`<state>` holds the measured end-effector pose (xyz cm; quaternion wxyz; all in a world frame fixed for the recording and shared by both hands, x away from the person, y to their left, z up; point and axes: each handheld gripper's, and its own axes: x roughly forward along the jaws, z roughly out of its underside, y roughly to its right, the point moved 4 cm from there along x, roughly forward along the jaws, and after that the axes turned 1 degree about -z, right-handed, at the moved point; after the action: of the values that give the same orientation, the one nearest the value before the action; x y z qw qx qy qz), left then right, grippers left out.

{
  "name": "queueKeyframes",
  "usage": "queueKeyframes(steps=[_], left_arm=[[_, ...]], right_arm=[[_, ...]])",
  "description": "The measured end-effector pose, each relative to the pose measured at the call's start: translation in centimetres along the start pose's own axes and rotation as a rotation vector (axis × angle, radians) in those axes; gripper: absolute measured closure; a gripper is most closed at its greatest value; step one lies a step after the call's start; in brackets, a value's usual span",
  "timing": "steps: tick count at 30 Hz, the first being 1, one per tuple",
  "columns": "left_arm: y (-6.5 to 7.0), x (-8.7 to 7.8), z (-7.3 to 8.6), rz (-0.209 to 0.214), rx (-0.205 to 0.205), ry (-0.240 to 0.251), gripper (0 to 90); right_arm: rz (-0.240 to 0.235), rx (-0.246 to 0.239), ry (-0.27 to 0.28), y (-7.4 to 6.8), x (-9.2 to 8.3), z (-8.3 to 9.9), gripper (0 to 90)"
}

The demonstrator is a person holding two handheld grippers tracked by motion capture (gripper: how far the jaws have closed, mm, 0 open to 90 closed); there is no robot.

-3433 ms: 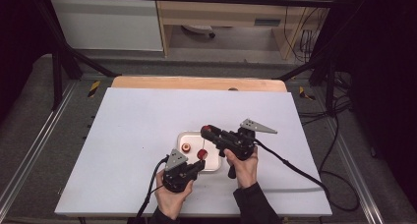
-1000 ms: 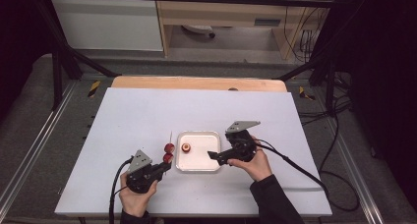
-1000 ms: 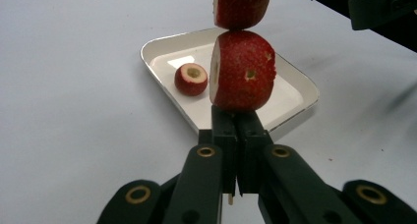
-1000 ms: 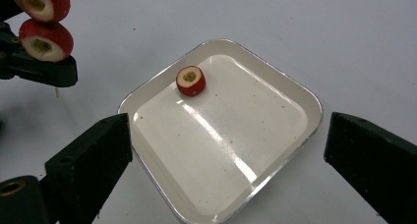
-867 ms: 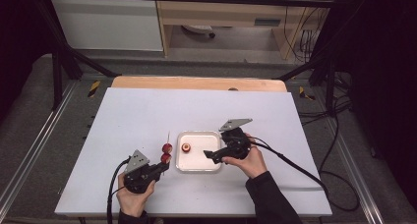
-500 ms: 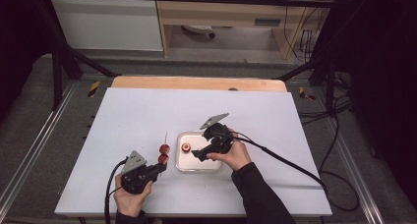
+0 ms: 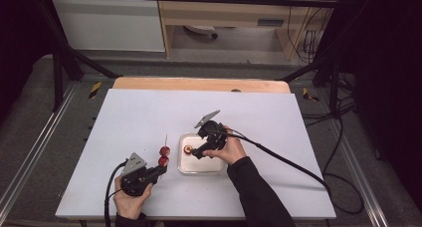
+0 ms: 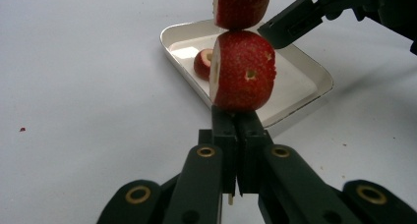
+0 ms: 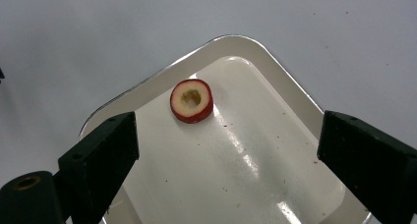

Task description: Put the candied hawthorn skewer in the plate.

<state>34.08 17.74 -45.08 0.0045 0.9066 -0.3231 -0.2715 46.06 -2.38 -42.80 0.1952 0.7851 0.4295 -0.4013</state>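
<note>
White bench top, high view: a matt white board (image 7: 124, 137) carries a shallow white rectangular tray (image 7: 185, 163) near its middle, with one red strawberry slice (image 7: 188, 149) at the tray's left end.
Left hand-held gripper, high view: the left hand-held gripper (image 7: 158, 169) sits at the near left, jaws clamped on a thin wooden skewer (image 7: 165, 139) that points away from the person and carries two red strawberry pieces (image 7: 163, 156).
Right hand-held gripper, high view: the right hand-held gripper (image 7: 195, 152) hovers over the tray, tips just beside the loose slice.
Room, high view: a wooden strip (image 7: 199, 84) edges the far side of the board; grey floor, black frame legs and a pale cabinet lie beyond.
Left gripper view: both black jaws are pressed together on the skewer stub, the lower strawberry piece (image 8: 243, 71) resting right above them, the second piece (image 8: 241, 5) stacked on top. The tray (image 8: 314, 76) lies behind, and the other gripper's jaw comes in from the upper right.
Right gripper view: jaws stand wide apart and hold nothing; the slice (image 9: 192, 100), pale with a hollow centre, lies flat in the tray's far corner, ahead of the jaws.
Step in hand, judged: picking up the slice for threading.
Doing it well: move forward until the slice sits between the pads, close gently on its red rim so the soft flesh is not crushed, and keep the hollow centre free for the skewer tip.
</note>
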Motion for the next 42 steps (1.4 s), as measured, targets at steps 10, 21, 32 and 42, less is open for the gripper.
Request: queueKeyframes(steps=[10,21,32,42], left_arm=[[-0.2,0.0,0.2,-0.002,-0.004,-0.005,88.7],[-0.1,0.0,0.2,0.002,-0.001,-0.007,88.7],[-0.3,0.0,0.3,0.003,-0.005,-0.008,88.7],[-0.3,0.0,0.3,0.002,-0.007,-0.009,88.7]], right_arm=[[-0.030,0.003,-0.053,-0.3,2.0,-0.8,19.4],[-0.056,-0.020,-0.095,-0.7,4.0,-1.7,36.3],[-0.049,0.079,-0.141,-1.0,4.8,-2.2,48.7],[-0.045,0.171,-0.173,-1.0,5.1,-1.9,54.7]])
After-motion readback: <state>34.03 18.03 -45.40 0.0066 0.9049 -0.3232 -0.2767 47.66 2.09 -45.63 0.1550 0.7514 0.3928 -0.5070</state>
